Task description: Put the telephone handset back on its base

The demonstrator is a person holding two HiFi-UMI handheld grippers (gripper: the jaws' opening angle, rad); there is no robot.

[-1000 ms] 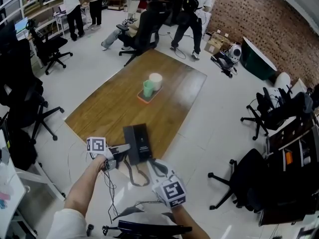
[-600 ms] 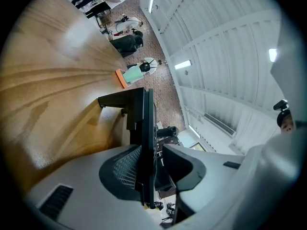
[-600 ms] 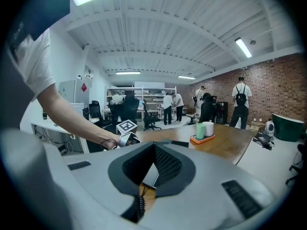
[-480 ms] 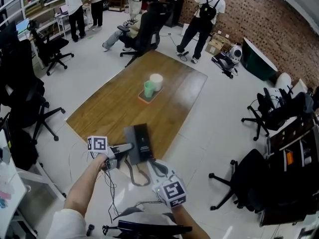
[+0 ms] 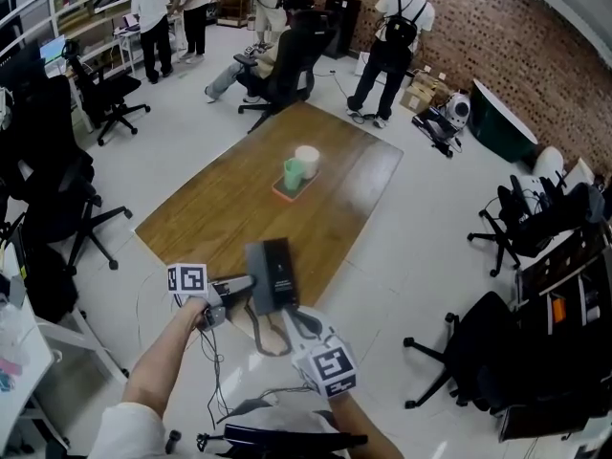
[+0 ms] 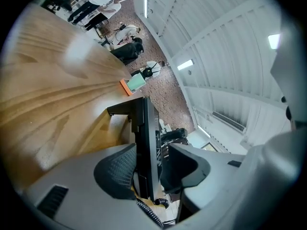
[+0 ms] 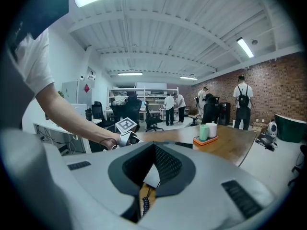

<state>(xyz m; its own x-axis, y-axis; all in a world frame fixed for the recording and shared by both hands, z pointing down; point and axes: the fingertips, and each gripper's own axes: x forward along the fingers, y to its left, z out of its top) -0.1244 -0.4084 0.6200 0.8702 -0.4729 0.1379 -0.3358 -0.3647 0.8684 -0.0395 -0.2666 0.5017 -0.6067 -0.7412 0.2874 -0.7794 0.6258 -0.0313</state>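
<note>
At the near edge of the wooden table (image 5: pixel 220 208), the black telephone (image 5: pixel 273 273) is seen lying flat. The telephone handset (image 5: pixel 256 271) appears to rest along the left side of the base (image 5: pixel 280 277), and the two read as one dark block. A coiled cord (image 5: pixel 256 338) is looped down from the telephone past the table edge toward the floor. The left gripper (image 5: pixel 245 283) is held level against the telephone's left side. In the left gripper view its jaws have just been opening and stand apart around the telephone's thin black edge. The mesh pad on the table side lies right beside that edge, a clear gap is left at the other pad, and nothing is squeezed. The right gripper (image 5: pixel 292 314) is held just near of the telephone, over the cord. In the right gripper view its jaw tips are seen drawn together. A short run of the cord shows in the hollow below them, and whether it is pinched cannot be told. Farther along the table, near its middle, an orange tray (image 5: pixel 285 193) carries a green cup (image 5: pixel 292 173) and a white cup (image 5: pixel 307 159), side by side. Beyond the table's far end, several people (image 5: pixel 387 41) are gathered among black office chairs (image 5: pixel 287 60). A brick wall (image 5: pixel 516 36) runs along the far right.
</note>
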